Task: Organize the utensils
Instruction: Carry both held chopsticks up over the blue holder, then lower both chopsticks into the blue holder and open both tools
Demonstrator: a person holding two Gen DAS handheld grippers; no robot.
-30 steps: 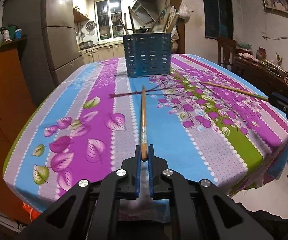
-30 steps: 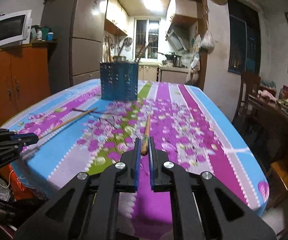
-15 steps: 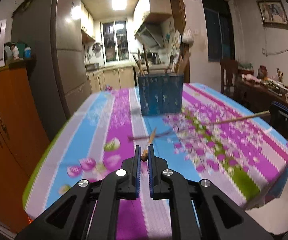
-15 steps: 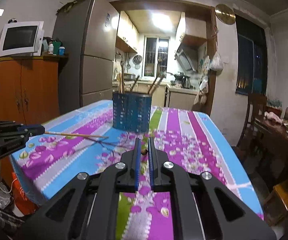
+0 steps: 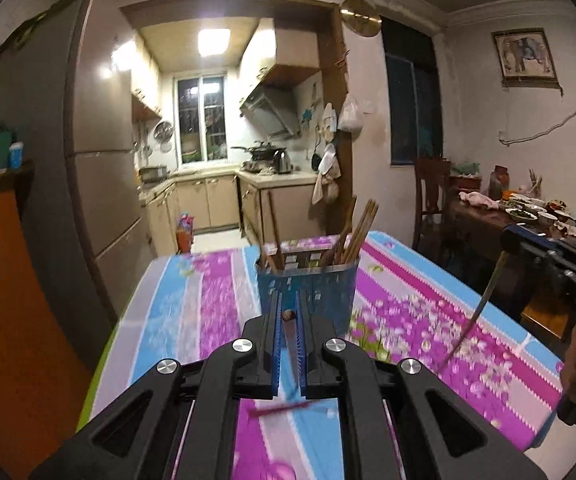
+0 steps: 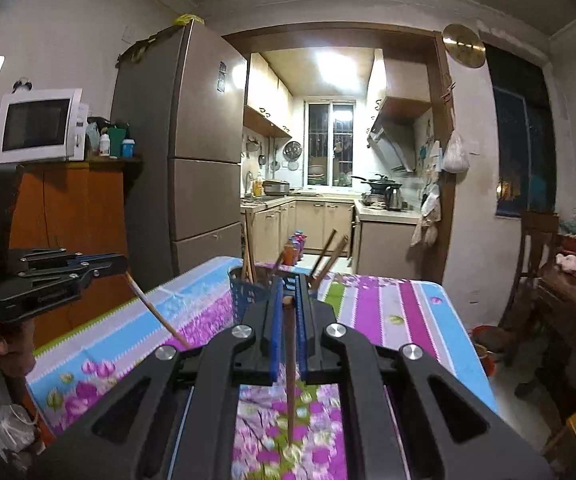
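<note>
My left gripper point(image 5: 288, 314) is shut on a wooden chopstick point(image 5: 288, 315), seen end-on, hanging down below the fingers. My right gripper point(image 6: 288, 300) is shut on another chopstick point(image 6: 291, 372), which hangs down towards the cloth. Both are lifted off the table. The blue perforated utensil holder point(image 5: 308, 292) stands on the table just beyond the left gripper, with several chopsticks in it. It shows partly behind the right gripper's fingers point(image 6: 243, 292). Each gripper appears in the other's view, the right one point(image 5: 548, 264) and the left one point(image 6: 47, 276).
The table wears a floral striped cloth point(image 5: 428, 320). A wooden cabinet point(image 6: 67, 232) with a microwave point(image 6: 37, 126) stands left, next to a fridge point(image 6: 195, 152). A chair point(image 5: 432, 200) and a cluttered side table point(image 5: 528, 216) are at the right. The kitchen lies behind.
Both grippers rose and tilted up, lifting their chopsticks off the cloth so they hang down. Both have moved closer to the holder.
</note>
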